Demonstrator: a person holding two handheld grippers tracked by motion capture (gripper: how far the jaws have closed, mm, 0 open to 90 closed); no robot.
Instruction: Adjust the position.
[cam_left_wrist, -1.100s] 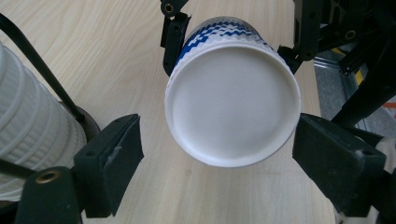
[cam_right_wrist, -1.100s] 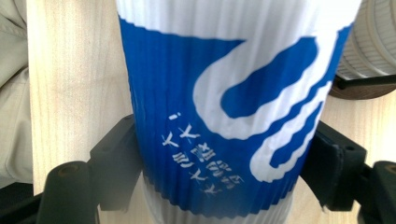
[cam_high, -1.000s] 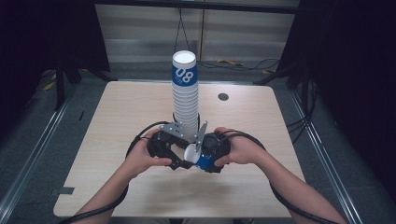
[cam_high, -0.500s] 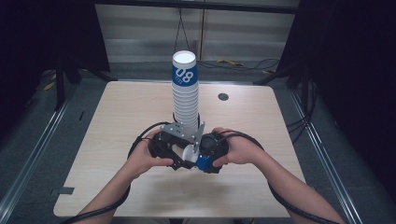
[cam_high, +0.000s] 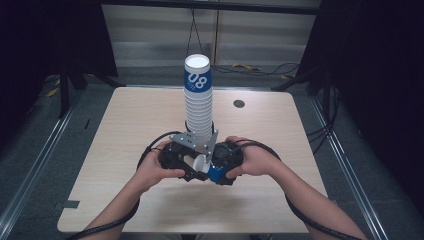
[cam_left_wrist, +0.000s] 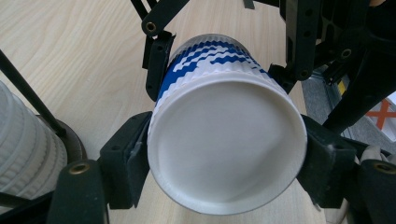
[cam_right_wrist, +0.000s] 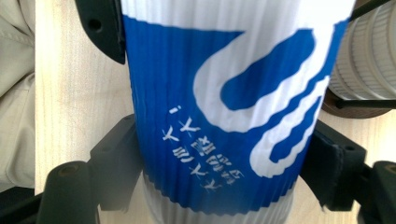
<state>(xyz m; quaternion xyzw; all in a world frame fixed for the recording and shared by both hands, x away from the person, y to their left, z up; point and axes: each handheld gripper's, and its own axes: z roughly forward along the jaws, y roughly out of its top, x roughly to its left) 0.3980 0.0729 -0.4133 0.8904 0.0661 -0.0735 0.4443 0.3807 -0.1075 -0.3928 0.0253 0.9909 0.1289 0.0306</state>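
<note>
Two grippers on one paper cup (cam_left_wrist: 226, 144), left gripper (cam_left_wrist: 224, 161) jaws just closed clamping its base, right gripper (cam_right_wrist: 219, 158) jaws gripping its side

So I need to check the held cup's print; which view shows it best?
The right gripper view: the cup shows its blue pattern and lettering close up. The left gripper view shows mainly its white base; the high view shows it small between both grippers.
</note>
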